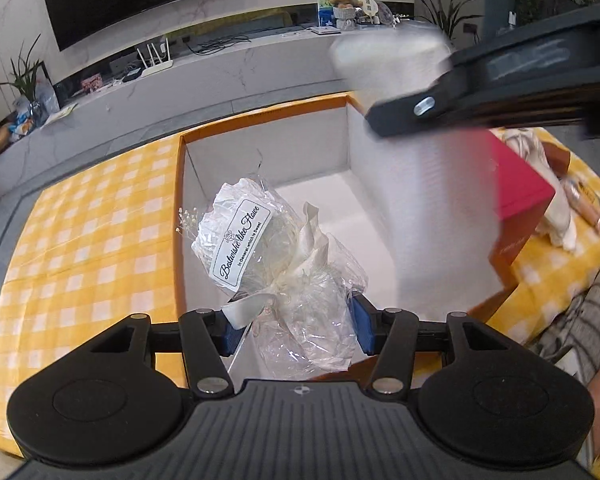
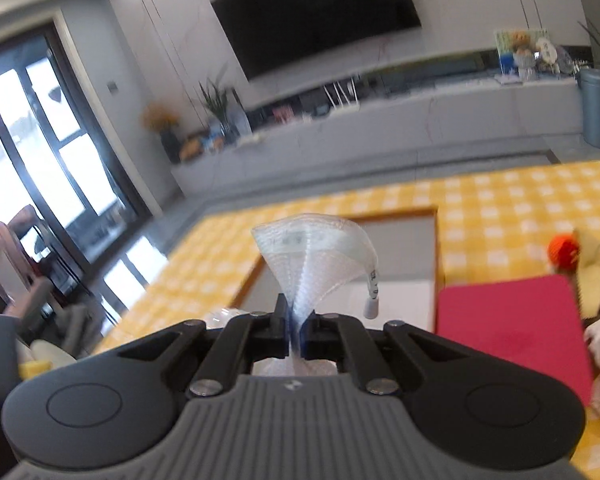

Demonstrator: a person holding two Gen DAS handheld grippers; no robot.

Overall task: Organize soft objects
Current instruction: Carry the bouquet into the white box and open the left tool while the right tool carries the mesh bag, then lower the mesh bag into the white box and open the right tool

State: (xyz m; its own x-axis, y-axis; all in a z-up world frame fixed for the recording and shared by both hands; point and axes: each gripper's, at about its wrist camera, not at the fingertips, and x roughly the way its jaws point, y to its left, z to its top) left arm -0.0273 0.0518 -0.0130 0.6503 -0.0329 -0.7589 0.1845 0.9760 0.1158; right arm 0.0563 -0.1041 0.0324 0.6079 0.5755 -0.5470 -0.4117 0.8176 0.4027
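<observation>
Hanging over box rim [image 1: 260, 116]: bouquet [image 1: 276, 256] (seemingly gripped).

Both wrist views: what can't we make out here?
- White mesh item in the right hand-held gripper: motion-blurred in the left wrist view; its lower part is hidden behind the gripper body in the right wrist view.
- Wrapped bouquet: the clear wrap hides the contents; whether the left hand-held gripper pads press it is unclear.
- Red box: blurred, partly hidden by the mesh item.
- Orange object: blurred, unidentifiable.
</observation>
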